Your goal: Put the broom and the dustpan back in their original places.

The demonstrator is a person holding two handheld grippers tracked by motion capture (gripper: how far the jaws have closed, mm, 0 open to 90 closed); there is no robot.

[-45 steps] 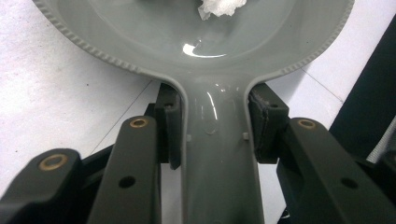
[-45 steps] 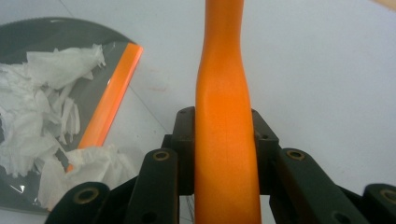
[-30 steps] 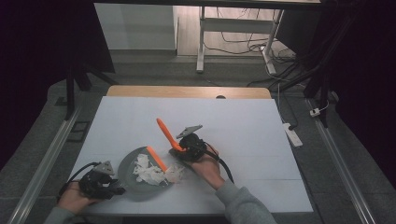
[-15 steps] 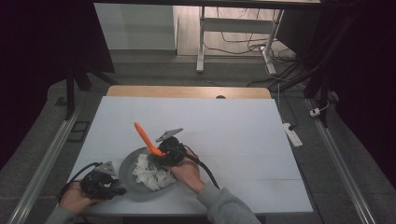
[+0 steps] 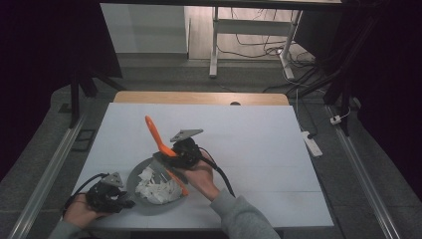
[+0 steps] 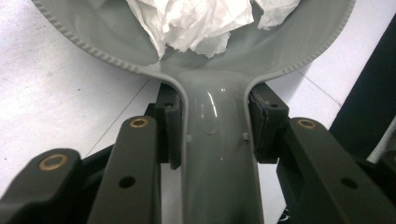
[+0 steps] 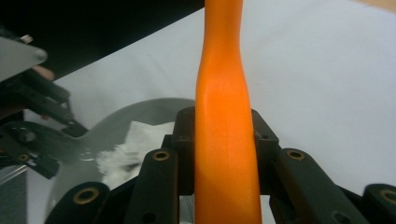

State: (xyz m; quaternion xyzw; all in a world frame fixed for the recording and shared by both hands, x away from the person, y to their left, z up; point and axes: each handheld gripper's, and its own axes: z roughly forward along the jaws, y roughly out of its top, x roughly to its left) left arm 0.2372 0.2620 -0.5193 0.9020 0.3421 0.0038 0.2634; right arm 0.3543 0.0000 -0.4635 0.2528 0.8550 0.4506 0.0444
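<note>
The left tongs [image 6: 212,140] clench the grey pan's handle [image 6: 217,177] to steady it on the worktop [image 5: 259,139], while the right tongs [image 7: 224,140] clench the orange spatula [image 7: 224,121] over the crumpled paper [image 5: 158,186].

The grey pan [image 6: 219,154] looks like glossy plastic, smooth enough to carry soft highlights along its handle, with a finely beaded rim. The white paper [image 6: 187,23] in it is crumpled, matt and fibrous. The orange spatula handle [image 7: 226,140] is smooth plastic with a satin sheen. The left tool [image 6: 212,135] has matt black jaws with brass-coloured rivets and rubbery-looking pads [image 6: 266,126]. The tabletop [image 5: 249,134] is matt white, with a bare wood strip at 12 o'clock.
</note>
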